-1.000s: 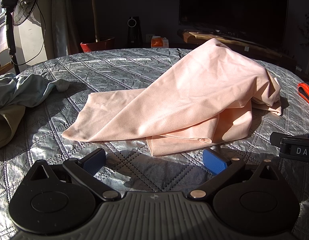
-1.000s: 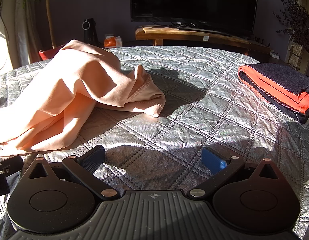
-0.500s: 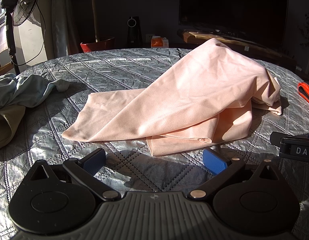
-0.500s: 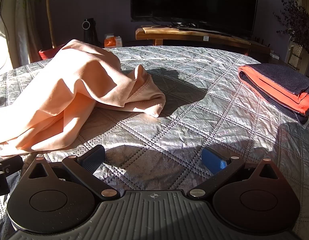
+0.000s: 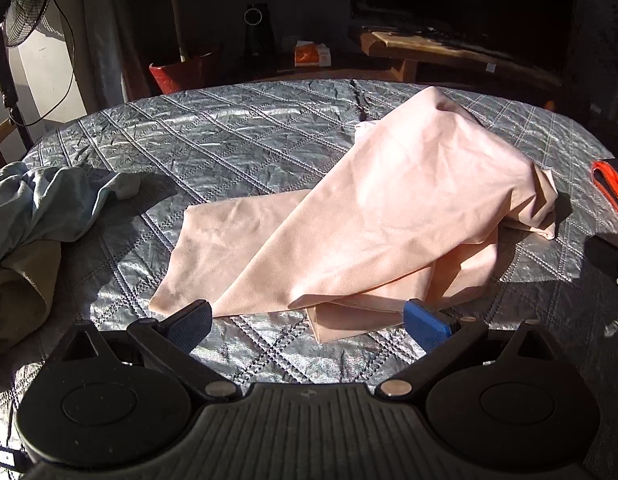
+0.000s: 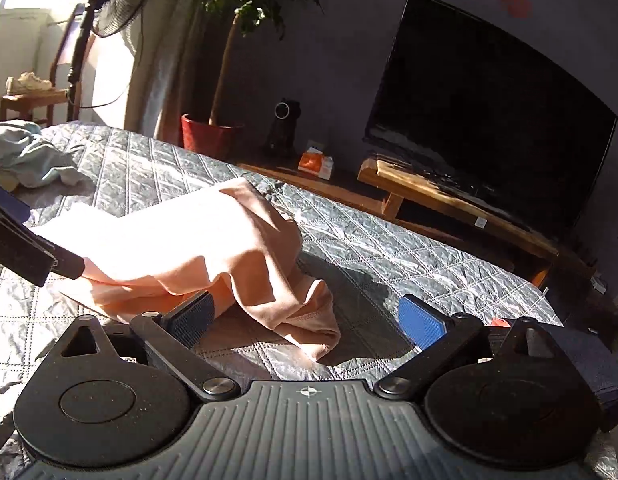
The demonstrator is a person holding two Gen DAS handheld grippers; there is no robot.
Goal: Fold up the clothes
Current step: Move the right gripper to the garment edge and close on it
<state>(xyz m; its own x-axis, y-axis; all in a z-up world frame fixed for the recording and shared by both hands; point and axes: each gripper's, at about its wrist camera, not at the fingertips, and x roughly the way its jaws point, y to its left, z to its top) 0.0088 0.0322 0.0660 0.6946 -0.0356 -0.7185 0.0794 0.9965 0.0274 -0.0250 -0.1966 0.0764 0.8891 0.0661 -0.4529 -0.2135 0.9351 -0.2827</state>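
Moved: both claws came closer to the crumpled peach-pink cloth (image 5: 389, 216); right one tilted.
Left claw (image 5: 307, 322): low, wide open, empty.
Right claw (image 6: 305, 320): wide open, empty.
Cloth: on grey quilted surface (image 5: 229, 148).

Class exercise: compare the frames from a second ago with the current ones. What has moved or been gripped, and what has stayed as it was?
Both grippers advanced on the pink garment. The left gripper closed in on its near edge. The right gripper swung left and tilted, so its open fingers now frame the garment's bunched end; the folded orange and dark clothes have almost left its view. Nothing is gripped. The garment, the pale blue clothes and the quilted cover lie unchanged.
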